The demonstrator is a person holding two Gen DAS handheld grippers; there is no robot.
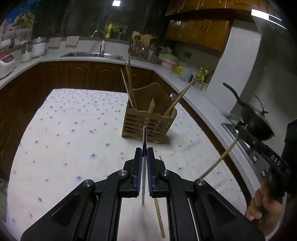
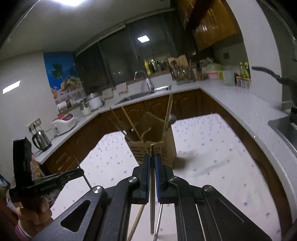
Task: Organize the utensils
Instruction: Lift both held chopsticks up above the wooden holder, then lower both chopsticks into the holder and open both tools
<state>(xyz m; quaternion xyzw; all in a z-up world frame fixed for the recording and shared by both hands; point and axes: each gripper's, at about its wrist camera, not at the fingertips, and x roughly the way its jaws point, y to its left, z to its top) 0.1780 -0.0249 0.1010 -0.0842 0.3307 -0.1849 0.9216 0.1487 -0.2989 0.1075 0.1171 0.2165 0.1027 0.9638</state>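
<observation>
Left claw [image 1: 144, 153] clamped on a thin metal utensil [image 1: 144, 140], right claw [image 2: 152, 159] clamped on a wooden chopstick [image 2: 152, 178], both held above the floral-clothed table [image 1: 74, 129], facing the wooden utensil holder [image 1: 148, 120]; "DAS" lettering on right handle.

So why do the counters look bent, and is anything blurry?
Left wrist view: fisheye lens bows the white countertop; the thin metal utensil in the left tool smears near the lens. Right wrist view: tilted, ceiling light glares, wooden slatted utensil holder looks soft.
</observation>
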